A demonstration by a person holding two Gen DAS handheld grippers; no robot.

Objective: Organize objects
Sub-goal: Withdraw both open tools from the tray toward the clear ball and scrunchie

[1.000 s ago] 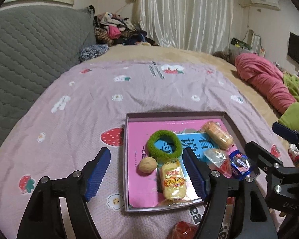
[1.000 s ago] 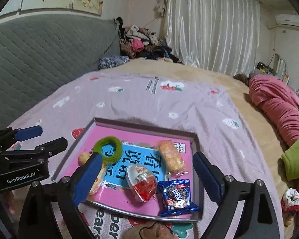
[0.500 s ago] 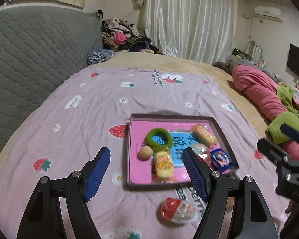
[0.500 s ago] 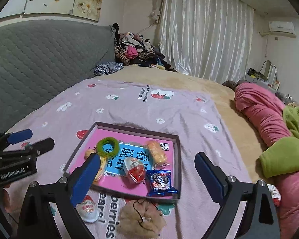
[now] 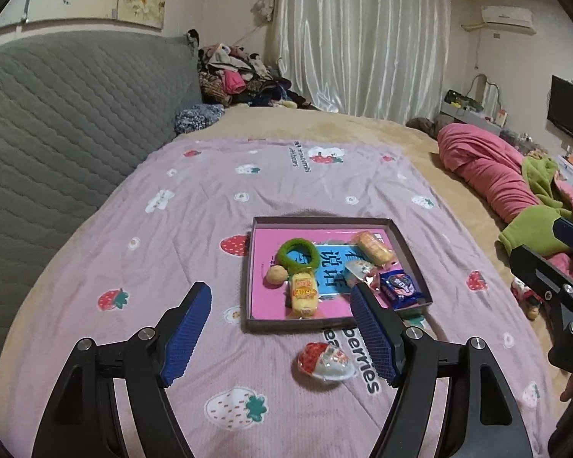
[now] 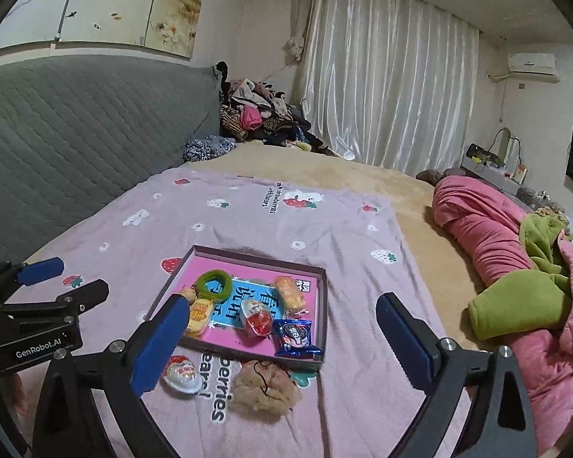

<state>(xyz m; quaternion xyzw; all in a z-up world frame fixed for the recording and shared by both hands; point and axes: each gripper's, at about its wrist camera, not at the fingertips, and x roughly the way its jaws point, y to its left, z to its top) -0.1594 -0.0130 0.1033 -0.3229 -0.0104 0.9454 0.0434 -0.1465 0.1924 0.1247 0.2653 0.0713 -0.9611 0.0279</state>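
Left gripper [image 5: 280, 334], blue-padded black fingers spread wide, empty, above pink strawberry-print blanket [image 5: 195, 210]. Right gripper [image 6: 282, 347] likewise wide apart, empty. Nearest: red-white wrapped egg candy [image 5: 326, 358] and beige fluffy scrunchie [image 6: 266, 387] on blanket, just outside shallow purple-rimmed tray [image 5: 321, 222]. Inside tray: yellow snack packet [image 5: 304, 294], blue cookie packet [image 5: 400, 287], green fuzzy hair ring [image 5: 298, 253]. Far: grey quilted headboard [image 5: 65, 122].

Each claw [image 5: 280, 328] has black arms, silver screws, ribbed blue pads [image 6: 160, 343] and white "GenRobot.AI" lettering.
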